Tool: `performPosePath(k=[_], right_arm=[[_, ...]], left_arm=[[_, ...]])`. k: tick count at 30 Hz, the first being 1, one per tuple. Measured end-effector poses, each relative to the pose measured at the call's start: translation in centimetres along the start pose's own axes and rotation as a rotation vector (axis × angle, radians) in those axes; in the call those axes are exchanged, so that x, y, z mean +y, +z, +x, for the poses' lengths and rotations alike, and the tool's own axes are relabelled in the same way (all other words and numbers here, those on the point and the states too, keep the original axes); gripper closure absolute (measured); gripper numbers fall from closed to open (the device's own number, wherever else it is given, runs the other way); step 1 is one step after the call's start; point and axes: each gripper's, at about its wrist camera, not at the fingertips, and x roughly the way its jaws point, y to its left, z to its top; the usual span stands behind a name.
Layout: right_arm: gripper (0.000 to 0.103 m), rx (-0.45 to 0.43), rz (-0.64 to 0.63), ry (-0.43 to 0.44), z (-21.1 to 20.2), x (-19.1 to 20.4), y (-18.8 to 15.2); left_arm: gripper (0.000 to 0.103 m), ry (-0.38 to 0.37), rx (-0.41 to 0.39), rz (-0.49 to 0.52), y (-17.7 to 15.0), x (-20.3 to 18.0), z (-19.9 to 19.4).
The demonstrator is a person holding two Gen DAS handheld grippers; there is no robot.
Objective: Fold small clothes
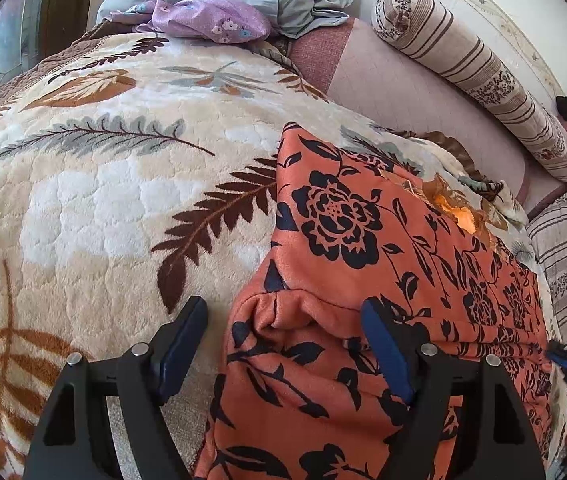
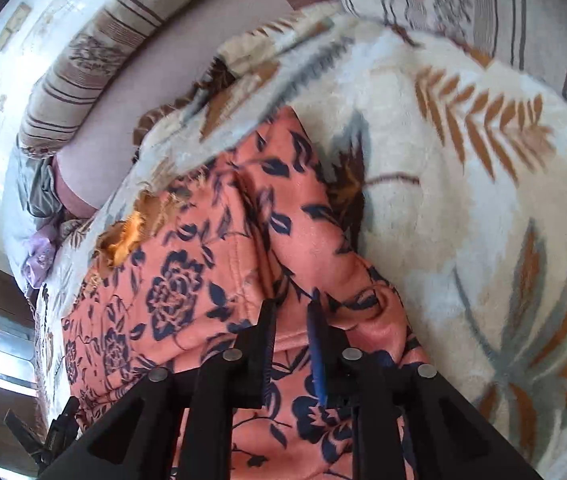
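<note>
A leaf-print blanket (image 1: pixel 103 208) covers the bed. The orange floral garment (image 1: pixel 363 240) lies on it. The left gripper (image 1: pixel 283 320) is spread wide over a garment fold, gripping nothing. The right gripper (image 2: pixel 292 308) is nearly closed above the cloth; grip cannot be confirmed.

My left hand-held gripper (image 1: pixel 283 346) is matte black: two angular arms with triangular cut-outs, each arm carrying two round silver pivot pins, and long dark-blue pads on the inner faces of the fingers (image 1: pixel 181 350). My right hand-held gripper (image 2: pixel 293 340) has the same black frame, silver pins and cut-outs, with a brighter blue strip along one finger (image 2: pixel 317 354).
</note>
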Motion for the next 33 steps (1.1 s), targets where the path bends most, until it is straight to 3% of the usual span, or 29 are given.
performPosePath(k=[2, 4, 5, 6, 8, 10, 12, 14, 16, 18, 19, 20, 21, 23, 26, 28, 30, 31, 33], right_arm=[[0.081, -0.054, -0.045, 0.045, -1.5, 1.7, 0.4], [0.054, -0.077, -0.069, 0.104, -2.0, 3.3, 0.9], [0.020, -0.083, -0.088, 0.137, -2.0, 4.0, 1.0], [0.012, -0.096, -0.114, 0.171, -1.5, 4.6, 1.1], [0.013, -0.072, -0.155, 0.233, 0.6, 4.7, 0.7], [0.014, 0.077, -0.092, 0.165, 5.8, 2.7, -0.4], [0.017, -0.089, -0.187, 0.194, 5.1, 2.7, -2.2], [0.017, -0.108, -0.241, 0.154, 5.0, 3.7, -3.1], [0.015, -0.096, -0.215, 0.170, 5.3, 3.5, -2.9], [0.012, -0.099, -0.212, 0.193, 5.2, 3.3, -2.9], [0.012, -0.105, -0.210, 0.199, 5.3, 3.3, -3.0], [0.012, -0.108, -0.206, 0.206, 5.3, 3.2, -3.0], [0.012, -0.108, -0.201, 0.212, 5.6, 3.1, -2.9], [0.012, -0.111, -0.192, 0.229, 5.4, 2.5, -2.8], [0.011, -0.113, -0.179, 0.252, 5.0, 1.6, -2.9], [0.011, -0.115, -0.177, 0.252, 4.9, 1.6, -2.9], [0.011, -0.117, -0.170, 0.261, 4.9, 1.6, -2.9], [0.011, -0.118, -0.168, 0.264, 4.9, 1.6, -2.9], [0.011, -0.118, -0.168, 0.264, 4.8, 1.7, -2.8]], left_arm=[[0.023, 0.006, -0.002, 0.007, -0.1, -0.2, 0.0], [0.023, 0.004, 0.000, 0.006, -0.1, -0.1, 0.1], [0.023, 0.002, 0.000, 0.005, -0.1, -0.1, 0.1], [0.023, 0.000, 0.000, 0.004, -0.1, 0.0, 0.1], [0.023, -0.002, -0.001, 0.004, -0.1, 0.0, 0.1], [0.023, -0.013, -0.001, -0.002, 0.0, 0.0, -0.1], [0.024, -0.087, -0.013, -0.046, 0.6, 0.5, -1.4], [0.024, -0.177, -0.060, -0.085, 2.0, 0.8, -3.1], [0.024, -0.197, -0.075, -0.114, 3.9, 0.9, -3.6], [0.024, -0.213, -0.007, -0.134, 5.6, 0.8, -1.7], [0.032, -0.205, 0.053, -0.149, 6.0, 1.1, 0.2], [0.076, -0.192, 0.139, -0.169, 6.2, 1.6, 2.5], [0.096, -0.157, 0.265, -0.197, 5.8, 2.4, 5.3], [0.094, -0.213, 0.264, -0.245, 6.1, 3.8, 5.6], [0.095, -0.067, 0.154, -0.099, 7.2, 1.9, 3.0], [0.091, -0.073, 0.114, -0.072, 7.9, 1.0, 2.2], [0.047, -0.094, 0.114, -0.098, 8.8, 0.5, 2.5], [0.018, -0.093, 0.094, -0.114, 9.1, 0.4, 2.8], [0.019, -0.074, 0.073, -0.072, 9.5, 0.2, 4.8]])
